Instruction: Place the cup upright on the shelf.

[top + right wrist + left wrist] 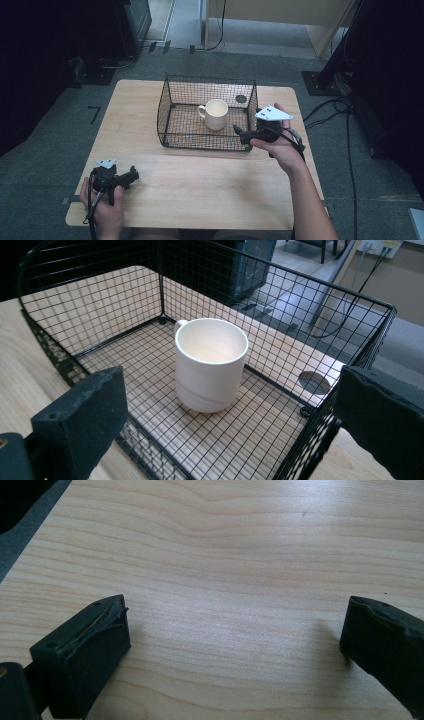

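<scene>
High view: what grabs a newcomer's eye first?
The white mug, upright and alone inside the black wire basket at the table's far middle. Next, the right gripper, jaws open at the basket's near right corner, aimed at the mug; the left gripper rests open near the front edge.

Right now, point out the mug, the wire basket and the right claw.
mug (210, 375), right gripper view, on its outer wall.
wire basket (207, 78), high view, on its far rim.
right claw (239, 134), high view, between its fingertips.
</scene>
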{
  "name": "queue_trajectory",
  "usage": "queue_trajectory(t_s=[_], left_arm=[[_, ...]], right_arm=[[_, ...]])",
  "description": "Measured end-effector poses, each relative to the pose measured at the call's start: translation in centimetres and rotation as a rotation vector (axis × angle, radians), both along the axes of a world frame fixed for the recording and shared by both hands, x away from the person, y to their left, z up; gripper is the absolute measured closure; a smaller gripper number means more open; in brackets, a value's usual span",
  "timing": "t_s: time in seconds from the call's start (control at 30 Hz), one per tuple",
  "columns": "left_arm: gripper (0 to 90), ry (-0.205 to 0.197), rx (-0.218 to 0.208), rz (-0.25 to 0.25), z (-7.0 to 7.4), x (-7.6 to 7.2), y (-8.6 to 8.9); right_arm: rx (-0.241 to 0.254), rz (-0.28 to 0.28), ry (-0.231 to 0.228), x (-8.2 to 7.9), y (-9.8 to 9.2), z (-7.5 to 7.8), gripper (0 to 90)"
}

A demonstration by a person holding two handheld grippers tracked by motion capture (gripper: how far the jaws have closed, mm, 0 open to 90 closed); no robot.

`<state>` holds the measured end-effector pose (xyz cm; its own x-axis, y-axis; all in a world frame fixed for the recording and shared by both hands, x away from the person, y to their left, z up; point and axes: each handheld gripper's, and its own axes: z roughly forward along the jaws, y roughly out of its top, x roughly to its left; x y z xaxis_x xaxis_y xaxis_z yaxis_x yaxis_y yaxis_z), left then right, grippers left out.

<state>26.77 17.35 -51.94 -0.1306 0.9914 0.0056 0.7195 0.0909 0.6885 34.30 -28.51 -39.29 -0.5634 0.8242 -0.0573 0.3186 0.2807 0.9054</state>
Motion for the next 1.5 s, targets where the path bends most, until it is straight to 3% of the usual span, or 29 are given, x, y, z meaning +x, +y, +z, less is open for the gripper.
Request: queue_trajectory(t_s=[0.2,0.47,0.97,1.5], left_arm=[[0.0,0.002,0.002,-0.003,0.0,0.0,0.0],[0.0,0.004,0.003,-0.003,0.0,0.0,0.0],[0.0,0.003,0.002,-0.003,0.0,0.0,0.0],[0.0,0.002,0.002,-0.003,0.0,0.0,0.0]], right_arm=[[0.007,0.015,-0.007,-1.6,-0.6,-0.1,0.5],[0.001,-0.002,0.005,-4.1,-2.7,-1.4,0.6],[0.018,-0.157,0.057,-7.8,-9.2,-5.2,0.5],[0.034,-0.290,0.139,-11.5,-13.7,-9.7,0.5]])
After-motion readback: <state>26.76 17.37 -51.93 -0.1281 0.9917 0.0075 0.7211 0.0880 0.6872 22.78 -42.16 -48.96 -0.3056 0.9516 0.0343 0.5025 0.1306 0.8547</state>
